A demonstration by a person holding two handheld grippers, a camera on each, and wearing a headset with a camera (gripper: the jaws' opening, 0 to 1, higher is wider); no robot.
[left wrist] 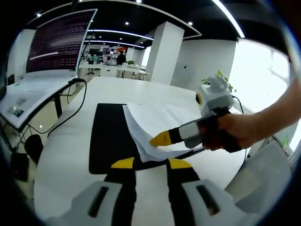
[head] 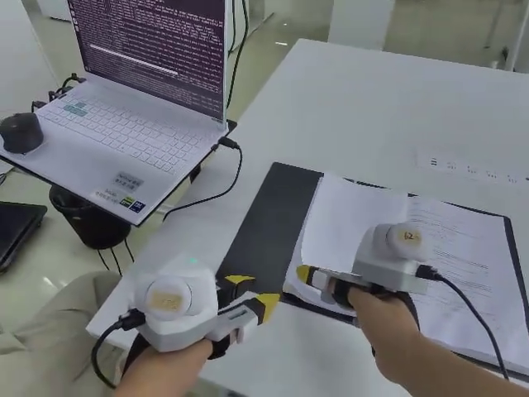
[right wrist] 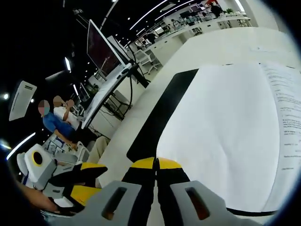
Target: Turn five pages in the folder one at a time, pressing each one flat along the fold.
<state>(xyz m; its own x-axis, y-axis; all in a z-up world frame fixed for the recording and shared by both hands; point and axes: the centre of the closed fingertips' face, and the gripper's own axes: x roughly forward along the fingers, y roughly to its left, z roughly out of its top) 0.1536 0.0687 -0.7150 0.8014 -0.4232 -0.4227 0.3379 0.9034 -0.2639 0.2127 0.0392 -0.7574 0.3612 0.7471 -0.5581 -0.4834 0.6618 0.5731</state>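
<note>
Folder [head: 264, 223] is laid open on the white desk [head: 355, 99]. One page [head: 347, 219] is pinched at its near edge by the right hand-held gripper [head: 307, 275], jaws closed, and is curled upward. Left hand-held gripper [head: 252, 296] is held just beside the folder's near corner, jaws apart, empty.

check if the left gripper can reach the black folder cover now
Likely yes: the left gripper, open, sits right at the near edge of the black cover, which lies bare; the right gripper holds the lifted page off to one side.
</note>
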